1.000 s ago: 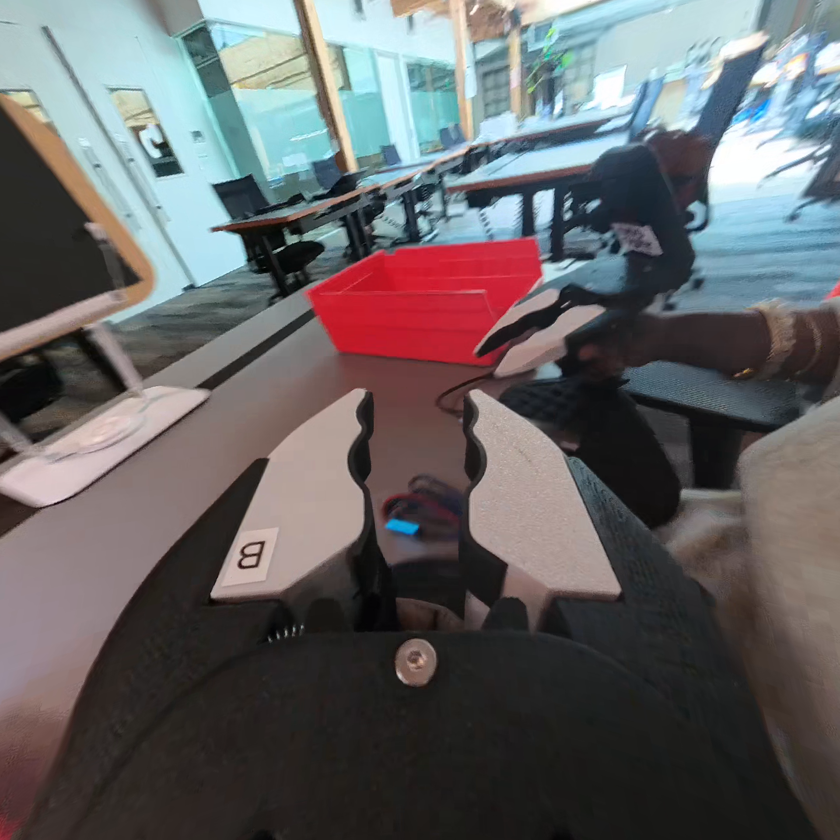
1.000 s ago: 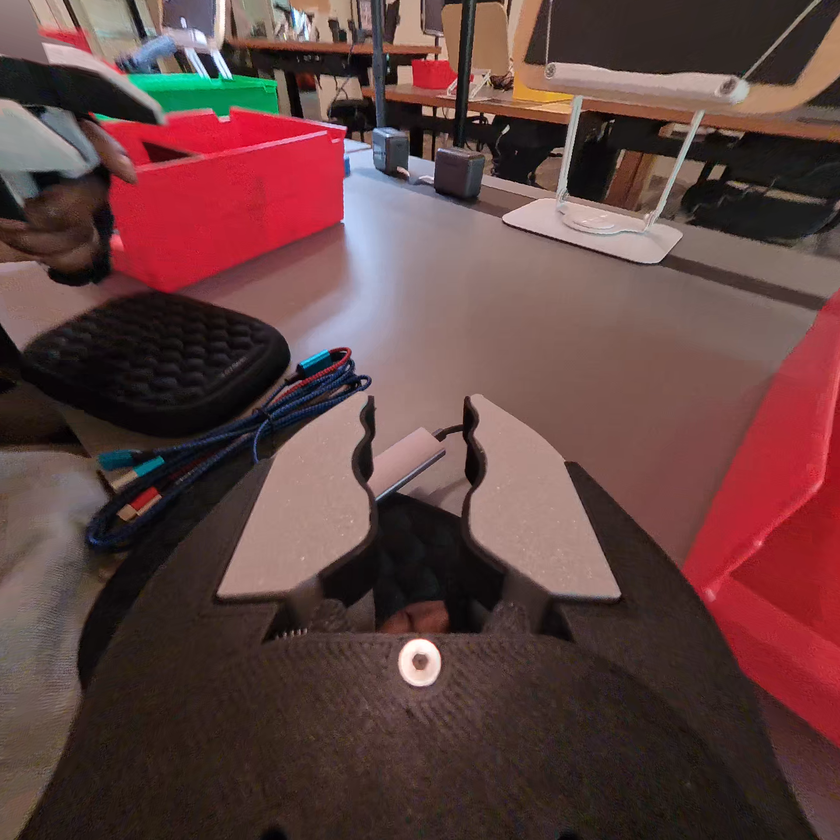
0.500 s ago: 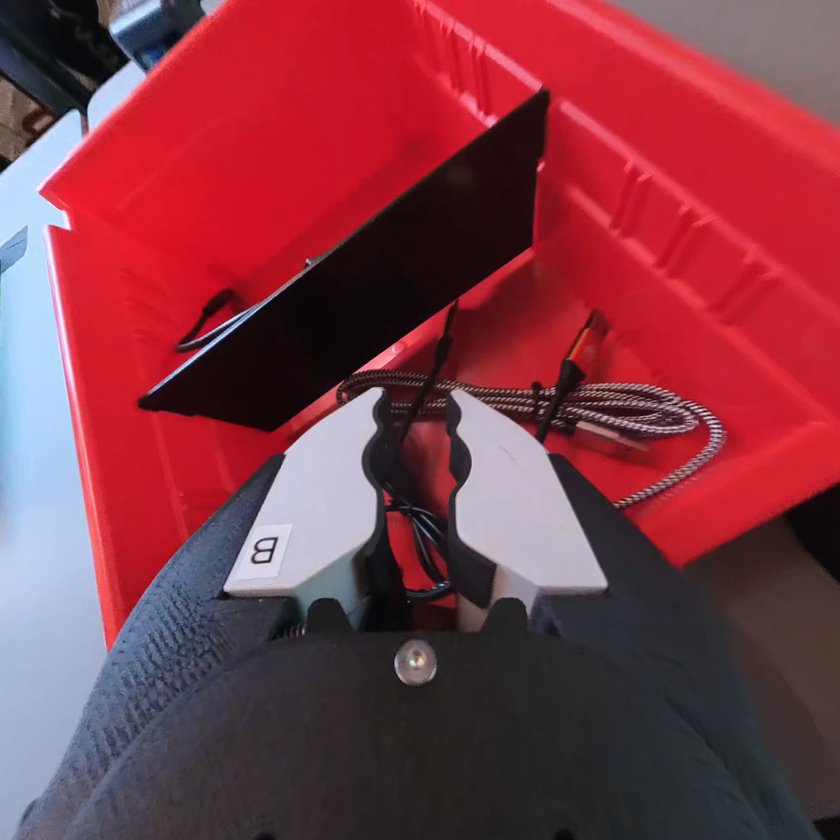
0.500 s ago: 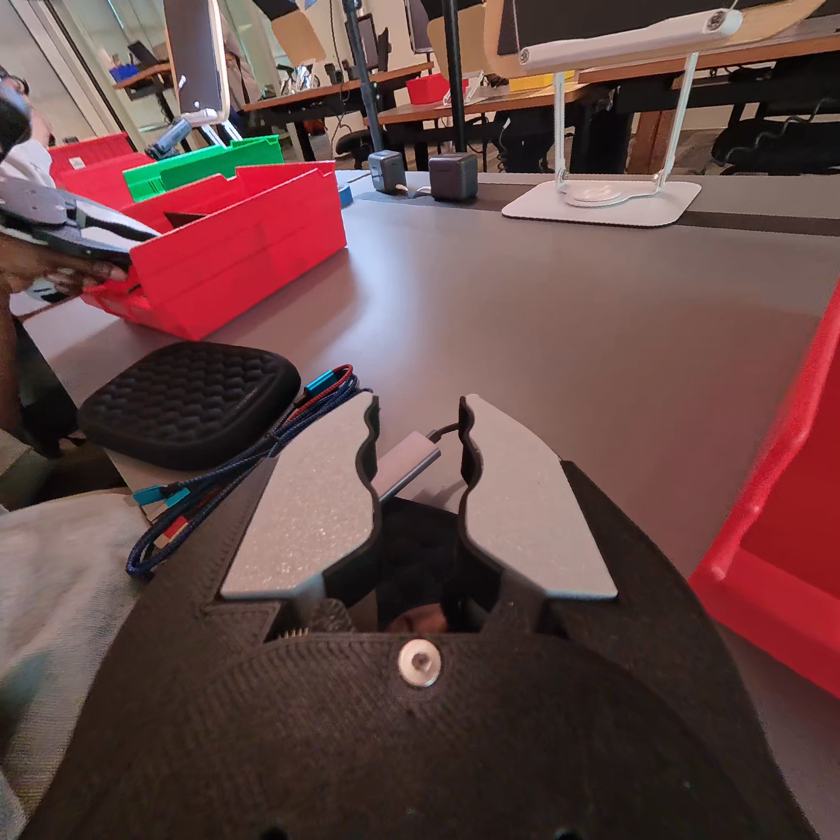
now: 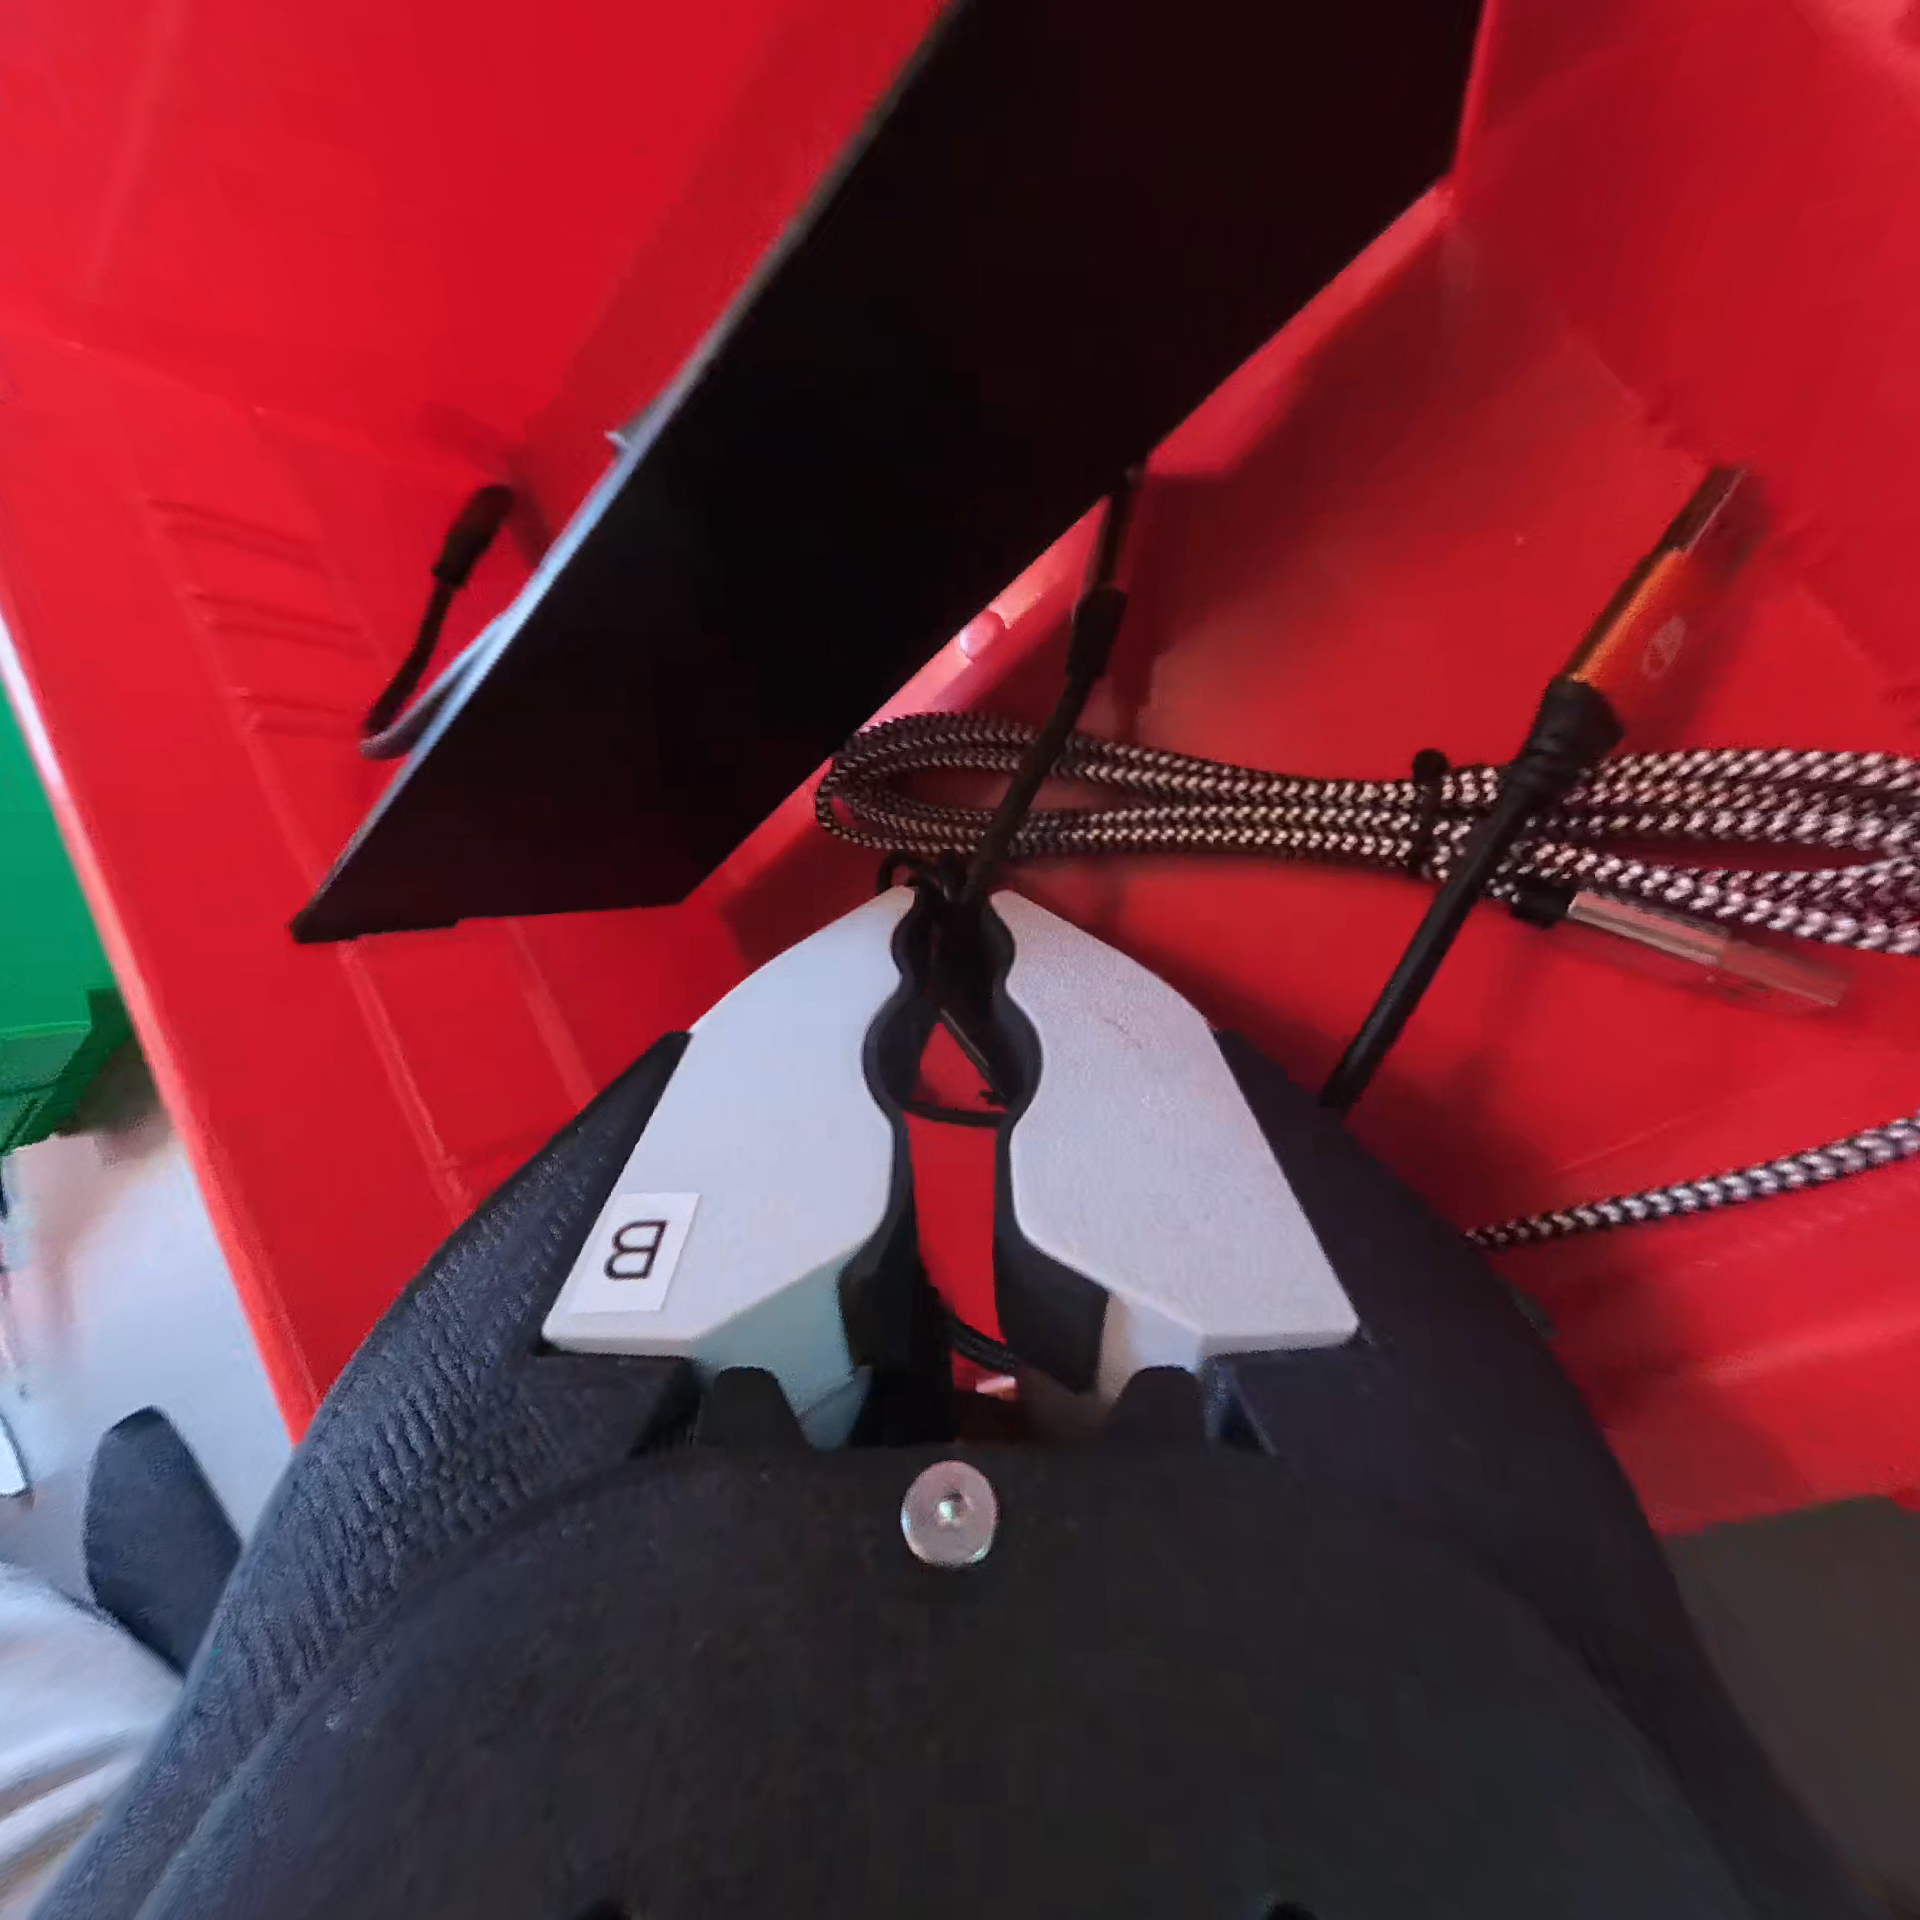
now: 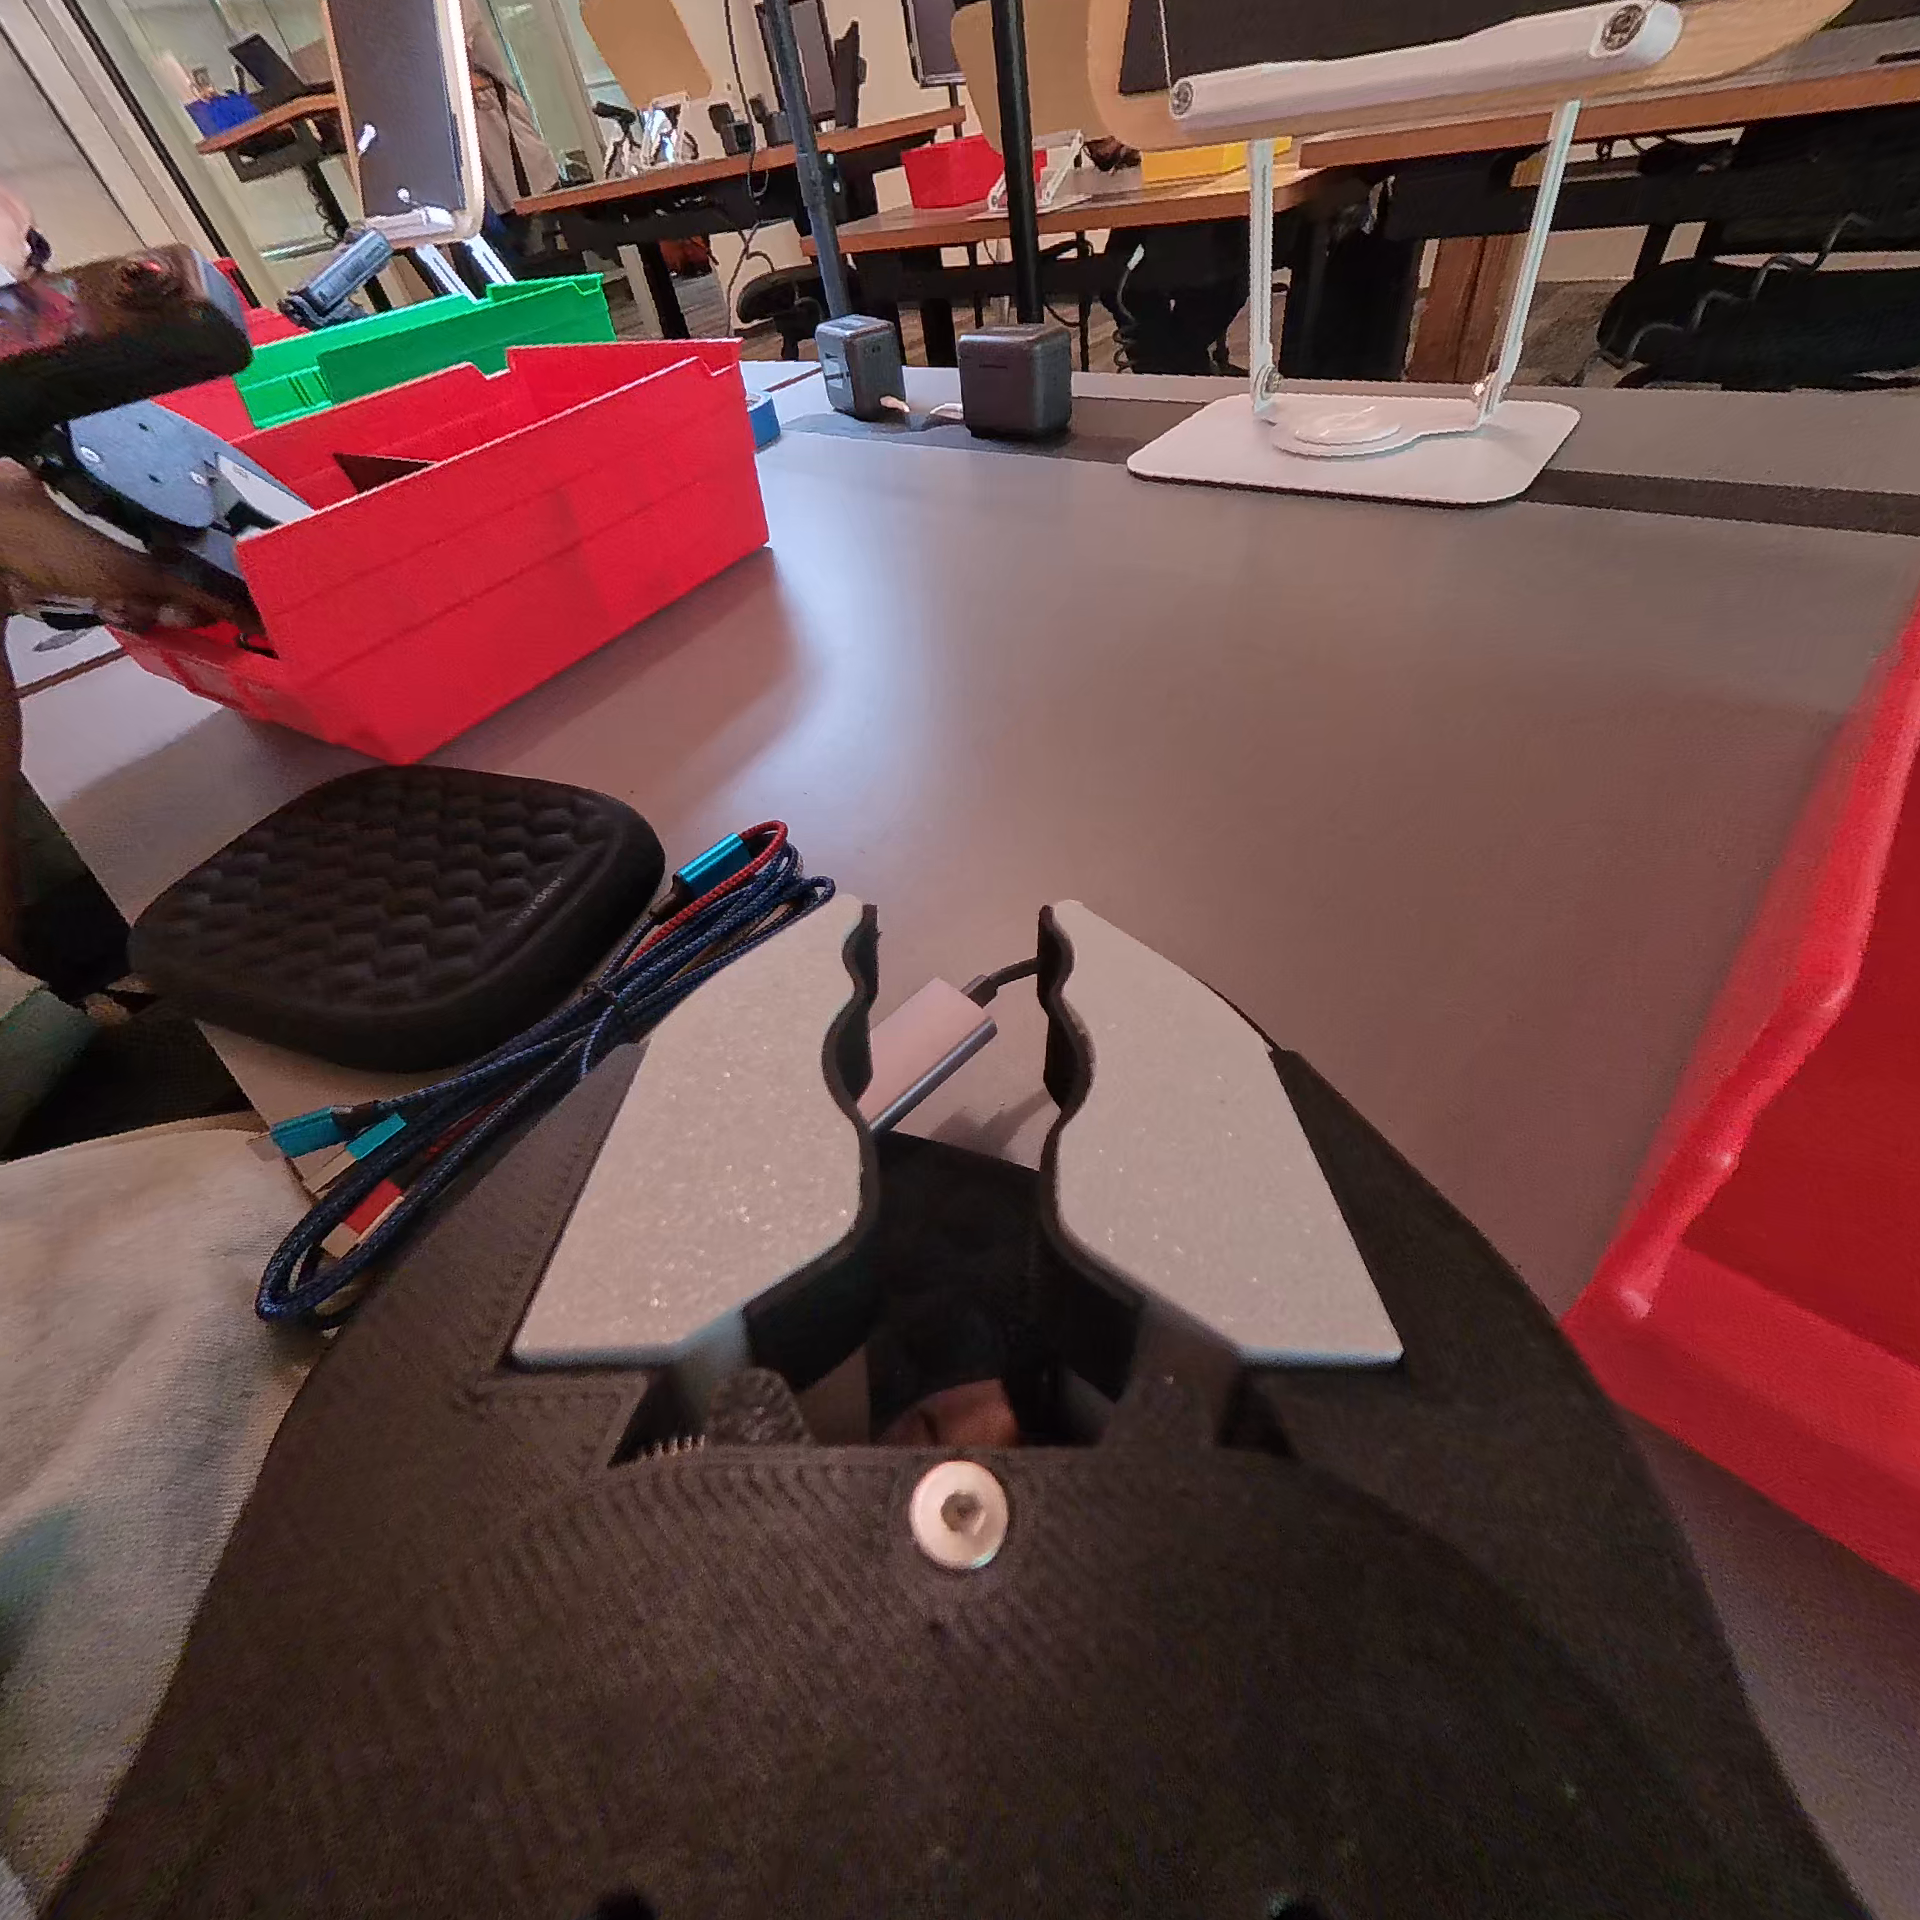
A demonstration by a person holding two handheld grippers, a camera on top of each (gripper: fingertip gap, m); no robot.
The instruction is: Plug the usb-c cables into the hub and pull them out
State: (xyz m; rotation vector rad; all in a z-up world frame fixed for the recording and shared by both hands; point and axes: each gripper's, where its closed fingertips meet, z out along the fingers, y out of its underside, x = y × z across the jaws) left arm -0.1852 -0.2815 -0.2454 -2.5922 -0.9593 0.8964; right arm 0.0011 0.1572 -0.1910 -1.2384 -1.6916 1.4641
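left gripper (image 5: 951, 914), frame centre: we are pinching thin black cable (image 5: 1091, 634) in red bin (image 5: 260, 727) | right gripper (image 6: 951, 987): jaws spread around grey hub (image 6: 925, 1049) | risk: cable snagging striped cable bundle (image 5: 1195, 800), slipping out

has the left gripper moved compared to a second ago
Yes. The left gripper went from above the table into the red bin, shut on a thin black cable.
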